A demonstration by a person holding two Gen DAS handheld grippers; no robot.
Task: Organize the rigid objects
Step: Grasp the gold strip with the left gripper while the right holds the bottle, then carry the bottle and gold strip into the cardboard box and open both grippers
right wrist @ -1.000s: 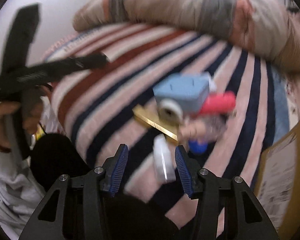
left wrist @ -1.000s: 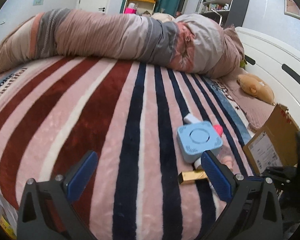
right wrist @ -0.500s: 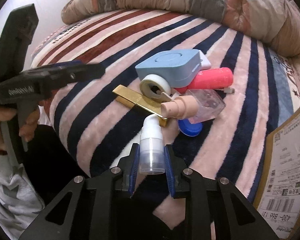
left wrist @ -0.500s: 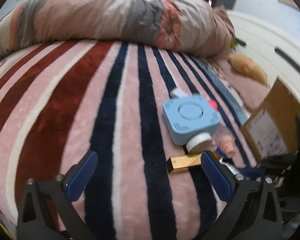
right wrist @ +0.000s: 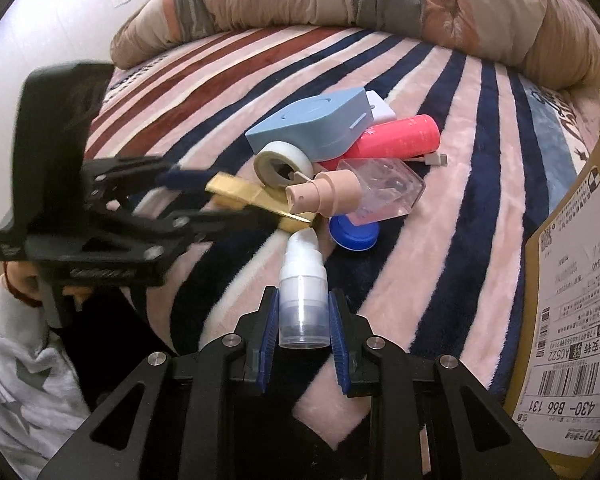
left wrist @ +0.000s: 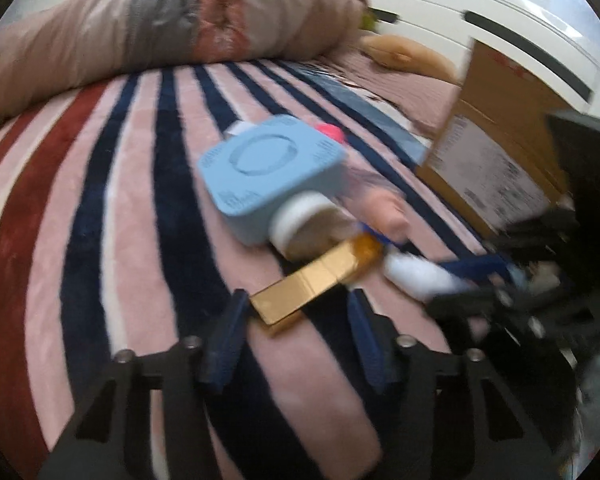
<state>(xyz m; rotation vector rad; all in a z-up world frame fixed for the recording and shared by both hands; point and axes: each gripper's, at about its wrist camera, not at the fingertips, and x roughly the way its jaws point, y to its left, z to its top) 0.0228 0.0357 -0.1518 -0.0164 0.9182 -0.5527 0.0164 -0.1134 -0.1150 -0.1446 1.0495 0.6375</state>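
Note:
A pile of small objects lies on the striped blanket (right wrist: 452, 128). It holds a light blue box (left wrist: 272, 168) (right wrist: 312, 128), a tape roll (right wrist: 282, 164), a red bottle (right wrist: 396, 138), a clear bottle with a pink pump (right wrist: 352, 192), a blue cap (right wrist: 354, 232) and a gold bar (left wrist: 312, 280) (right wrist: 256, 198). My right gripper (right wrist: 303, 320) is shut on a small white pump bottle (right wrist: 303, 288) (left wrist: 416, 276). My left gripper (left wrist: 296, 320) (right wrist: 208, 196) is open with its fingers either side of the gold bar's near end.
A cardboard box with a shipping label (right wrist: 572, 308) (left wrist: 500, 160) stands at the right. A rolled duvet (left wrist: 172, 32) lies across the far side of the bed. A plush toy (left wrist: 404, 54) lies near the white headboard (left wrist: 500, 28). The bed edge is close below.
My left gripper has moved forward and right to the gold bar and narrowed its fingers around it. My right gripper, which closed on the white pump bottle half a second ago, still holds it.

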